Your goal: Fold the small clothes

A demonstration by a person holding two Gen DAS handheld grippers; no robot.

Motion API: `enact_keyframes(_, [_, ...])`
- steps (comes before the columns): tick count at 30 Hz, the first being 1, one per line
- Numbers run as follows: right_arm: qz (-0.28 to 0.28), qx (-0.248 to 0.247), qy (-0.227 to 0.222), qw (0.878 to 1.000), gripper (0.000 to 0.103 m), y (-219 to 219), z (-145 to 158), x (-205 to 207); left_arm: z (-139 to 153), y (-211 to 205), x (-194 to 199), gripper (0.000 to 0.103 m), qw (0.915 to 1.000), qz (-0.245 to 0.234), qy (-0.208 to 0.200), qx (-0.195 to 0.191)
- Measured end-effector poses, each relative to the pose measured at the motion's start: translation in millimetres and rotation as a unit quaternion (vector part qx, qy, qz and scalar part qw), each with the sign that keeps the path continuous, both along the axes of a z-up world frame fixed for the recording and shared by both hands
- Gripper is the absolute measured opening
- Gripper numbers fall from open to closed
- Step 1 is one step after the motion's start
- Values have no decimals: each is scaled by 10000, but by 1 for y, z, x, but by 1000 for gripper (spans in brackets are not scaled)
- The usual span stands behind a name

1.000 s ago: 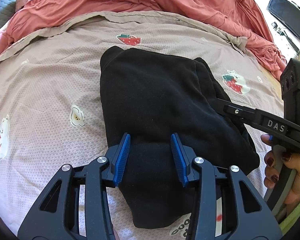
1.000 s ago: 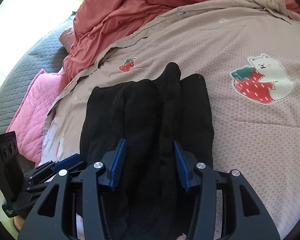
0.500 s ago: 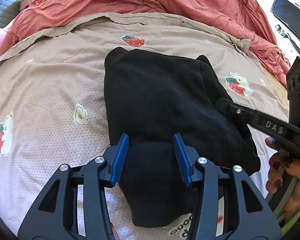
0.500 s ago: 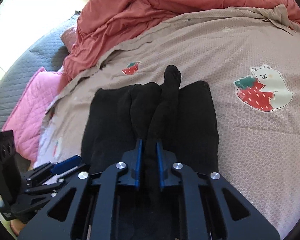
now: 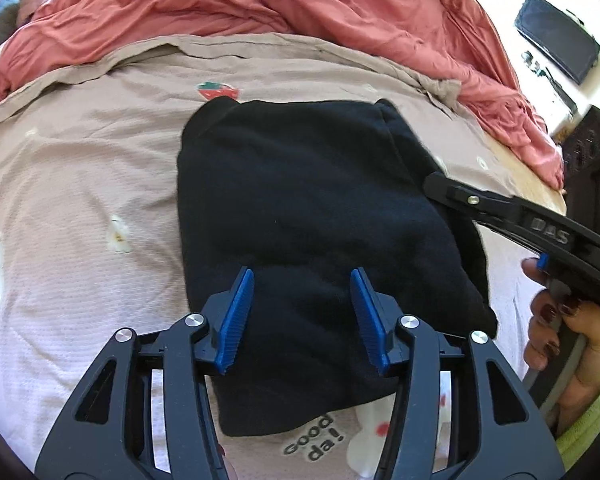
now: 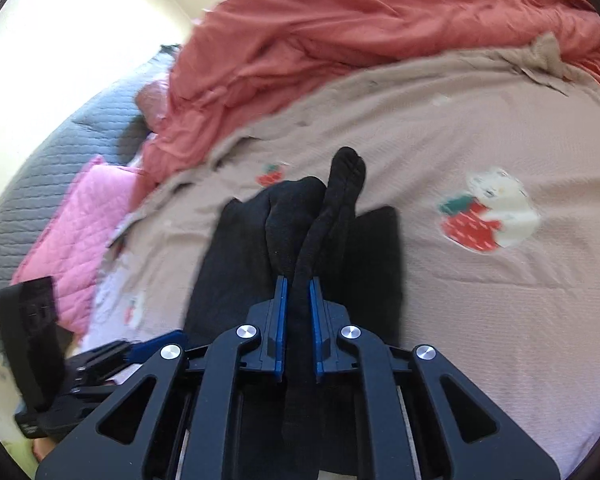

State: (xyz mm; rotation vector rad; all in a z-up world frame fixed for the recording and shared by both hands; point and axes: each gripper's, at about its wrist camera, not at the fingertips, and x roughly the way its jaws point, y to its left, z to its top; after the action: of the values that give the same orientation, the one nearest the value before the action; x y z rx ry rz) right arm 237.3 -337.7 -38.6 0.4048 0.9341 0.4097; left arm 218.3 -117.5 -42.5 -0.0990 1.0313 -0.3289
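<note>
A black garment (image 5: 300,200) lies folded on the beige printed sheet (image 5: 80,184). My left gripper (image 5: 302,276) hovers over its near end with the jaws opening; the cloth lies below them and the pads do not press on it. In the right wrist view my right gripper (image 6: 298,282) is shut on a raised ridge of the black garment (image 6: 340,192), which stands up from the flat part (image 6: 236,264). In the left wrist view the right gripper's fingers (image 5: 452,192) reach in at the garment's right edge, held by a hand (image 5: 572,336).
A rumpled red duvet (image 5: 260,0) is heaped along the far side of the bed. A pink quilted pillow (image 6: 72,232) and a grey quilt (image 6: 40,184) lie at the left. A dark screen (image 5: 556,36) sits beyond the bed at the right.
The right gripper closed on a ridge of the black garment and lifted it. The left gripper's jaws spread wider and it rose a little.
</note>
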Motion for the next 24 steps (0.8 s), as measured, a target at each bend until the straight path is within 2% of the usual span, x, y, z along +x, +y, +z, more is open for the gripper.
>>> enact_keyframes(3, [-135,-224,491,9984,10,-1,-29,9,-9,-12,1,46,9997,-73,30,219])
enact_keyframes(6, [-225,-175,618,9977,11,-2,-39,12,-13,-19,0,51,9990,-173,-33,422])
enact_keyframes(8, [-224,-217,605,9977,13,-2,-38,11,-13,-22,-2,52,9986,-220,-70,484])
enact_keyframes(10, [-260,-352,609,9972,21,-3,-39,10,-14,-22,-2,53,9984,-236,-82,511])
enact_keyframes(19, [-441,-116,469,9979,27,-23,-23,-2,-5,-13,-6,53,9995,-136,-95,270])
enact_keyframes(22, [-454,84,455,9979,39,-32,-17,-12,3,-5,-11,53,9998,-43,-152,150])
enact_keyframes(24, [-331,170,401,9985,41,-32,-10,-23,8,1,-15,54,9996,57,-236,125])
